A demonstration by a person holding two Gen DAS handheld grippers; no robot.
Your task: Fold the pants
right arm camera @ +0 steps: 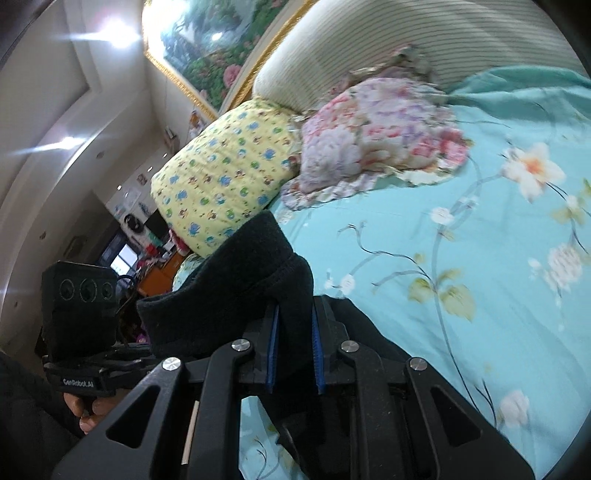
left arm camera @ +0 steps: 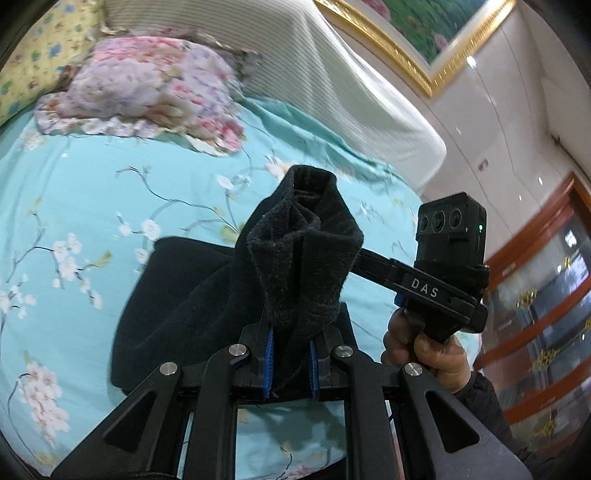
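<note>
Black fleecy pants (left arm camera: pixel 192 295) lie partly on a turquoise floral bedsheet (left arm camera: pixel 110 192), with one end lifted. My left gripper (left arm camera: pixel 291 354) is shut on a bunched cuff of the pants that stands up between its blue pads (left arm camera: pixel 269 360). My right gripper (right arm camera: pixel 295 350) is shut on another edge of the pants (right arm camera: pixel 236 295), held above the bedsheet (right arm camera: pixel 461 258). The right gripper's body (left arm camera: pixel 448 266) shows in the left wrist view, held by a hand just right of the raised cloth. The left gripper's body (right arm camera: pixel 79 317) shows at the left of the right wrist view.
A pink floral pillow (left arm camera: pixel 147 88) and a yellow patterned pillow (right arm camera: pixel 225 177) lie at the head of the bed, against a striped padded headboard (left arm camera: pixel 314 66). A gold-framed painting (left arm camera: pixel 424 33) hangs above. Wooden furniture (left arm camera: pixel 546 314) stands beside the bed.
</note>
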